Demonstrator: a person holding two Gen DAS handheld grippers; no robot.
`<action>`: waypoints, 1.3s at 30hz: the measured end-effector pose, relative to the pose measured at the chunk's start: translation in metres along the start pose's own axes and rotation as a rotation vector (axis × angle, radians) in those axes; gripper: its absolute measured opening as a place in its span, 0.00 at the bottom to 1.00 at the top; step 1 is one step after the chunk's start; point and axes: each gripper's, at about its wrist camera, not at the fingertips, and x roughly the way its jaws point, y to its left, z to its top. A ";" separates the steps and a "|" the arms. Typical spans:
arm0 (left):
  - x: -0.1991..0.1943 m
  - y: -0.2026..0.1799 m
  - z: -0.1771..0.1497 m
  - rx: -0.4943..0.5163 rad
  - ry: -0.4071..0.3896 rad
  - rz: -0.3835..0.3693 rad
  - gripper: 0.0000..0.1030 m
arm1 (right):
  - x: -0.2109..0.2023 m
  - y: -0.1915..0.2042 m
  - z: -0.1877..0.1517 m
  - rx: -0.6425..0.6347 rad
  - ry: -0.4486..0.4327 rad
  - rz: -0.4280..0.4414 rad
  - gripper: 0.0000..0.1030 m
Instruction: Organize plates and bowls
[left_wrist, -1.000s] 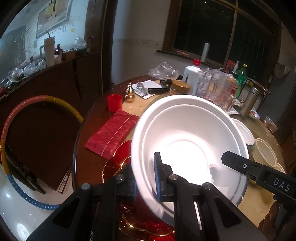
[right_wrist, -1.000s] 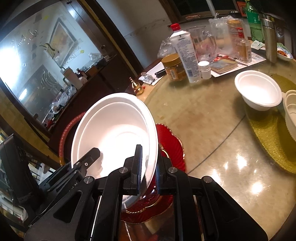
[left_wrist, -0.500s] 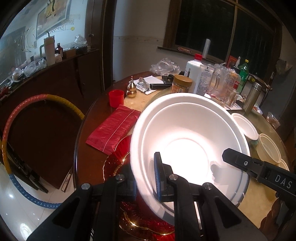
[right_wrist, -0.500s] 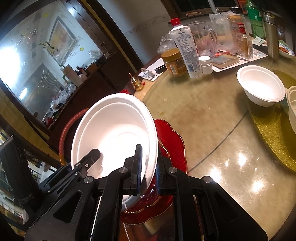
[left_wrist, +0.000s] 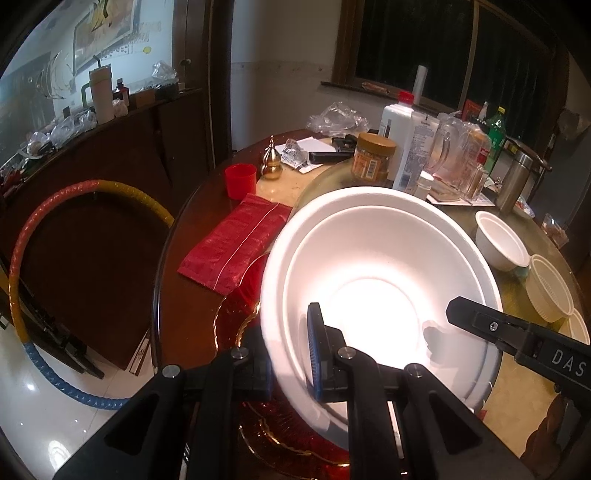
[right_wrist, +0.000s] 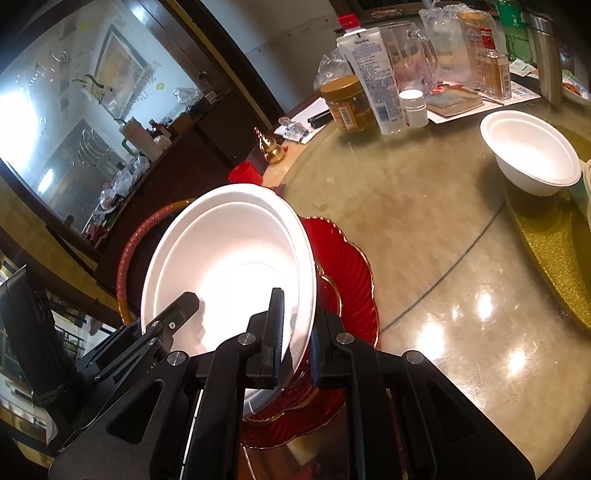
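White foam bowls (left_wrist: 380, 266), nested together, hang between both tools over a red plate (right_wrist: 343, 258): the left tool (left_wrist: 291, 358) pinches the near rim, the right tool (right_wrist: 295, 332) clamps the opposite rim. The stack looks mid-carry; next it needs lowering level onto the desk (right_wrist: 443, 240). Both tools tilt steeply downward

Bowls (left_wrist: 369, 266) over plate (right_wrist: 343, 266) (table's edge)
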 end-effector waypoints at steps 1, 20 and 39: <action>0.001 0.001 -0.001 -0.001 0.004 0.002 0.13 | 0.002 0.001 -0.001 -0.003 0.007 -0.003 0.11; 0.013 0.008 -0.011 0.010 0.053 0.037 0.13 | 0.030 -0.003 -0.009 -0.001 0.107 -0.011 0.11; 0.022 0.006 -0.014 0.014 0.082 0.053 0.14 | 0.035 -0.003 -0.011 0.000 0.131 -0.029 0.11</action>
